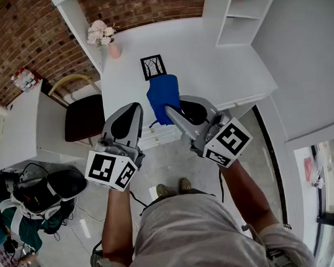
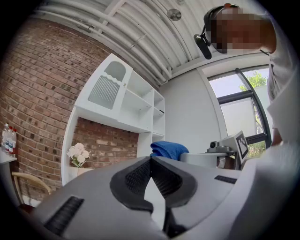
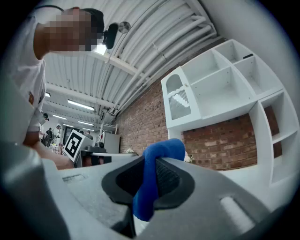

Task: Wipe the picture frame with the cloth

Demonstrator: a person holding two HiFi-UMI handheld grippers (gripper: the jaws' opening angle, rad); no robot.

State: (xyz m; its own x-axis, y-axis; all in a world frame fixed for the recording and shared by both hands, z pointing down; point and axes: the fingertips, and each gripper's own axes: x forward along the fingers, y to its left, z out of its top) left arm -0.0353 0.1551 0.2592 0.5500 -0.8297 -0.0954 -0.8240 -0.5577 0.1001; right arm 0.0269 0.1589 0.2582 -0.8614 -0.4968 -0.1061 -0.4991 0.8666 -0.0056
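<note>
While the right gripper (image 1: 170, 110) pinches the blue cloth (image 1: 163, 94), the picture frame (image 1: 153, 66) lies flat on the white table (image 1: 207, 55).
Small and square, the frame has a black border around a white picture of bare dark branches. It sits slightly askew at twelve o'clock of the cloth; whether the two touch cannot be told. The cloth is a deep blue fold that bulges up between the right jaws' ribbed pads. At nine o'clock of the cloth, the left gripper (image 1: 136, 106) has its jaws pressed together on nothing. At ten o'clock of the frame stands a pink vase of pale flowers (image 1: 101, 34), and at two o'clock a white shelf unit (image 1: 244, 11). A red brick wall (image 1: 28, 37) runs behind the table, and a dark-seated chair (image 1: 82, 115) stands at eight o'clock.
</note>
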